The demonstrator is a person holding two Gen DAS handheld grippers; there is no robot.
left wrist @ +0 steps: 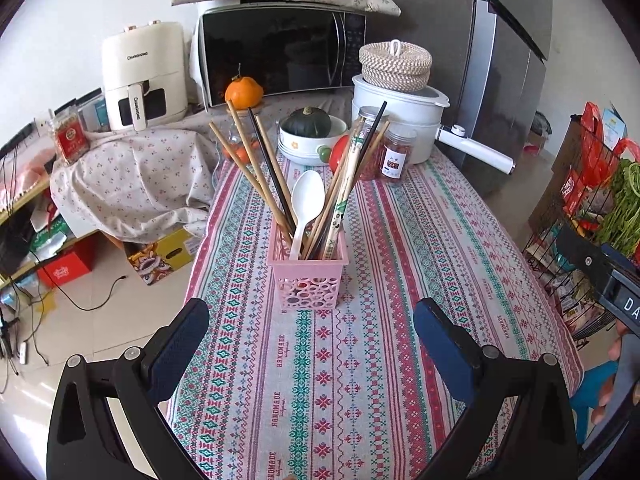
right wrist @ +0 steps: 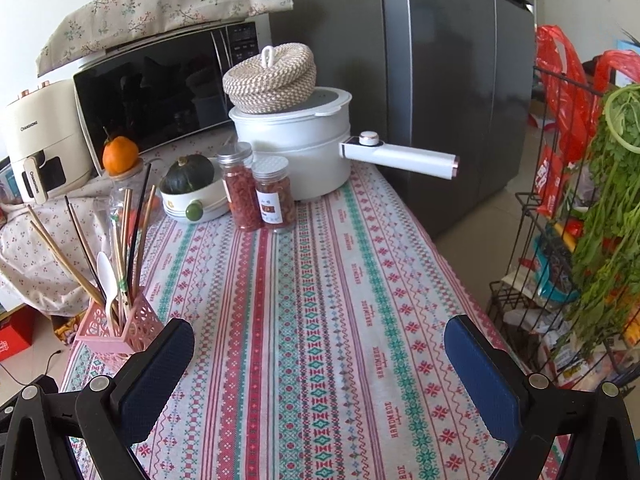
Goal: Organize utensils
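Chopsticks (left wrist: 256, 168) of wood and a white plastic spoon (left wrist: 306, 204) stand in your pink perforated plastic basket (left wrist: 306, 276), just beyond your left gripper (left wrist: 311, 330), jaws spread, empty. Right wrist view: your right gripper (right wrist: 318, 350) gapes empty, right of that basket.

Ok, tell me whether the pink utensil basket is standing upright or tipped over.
Upright. The pink basket sits flat on the tablecloth, with chopsticks and a white spoon standing in it.
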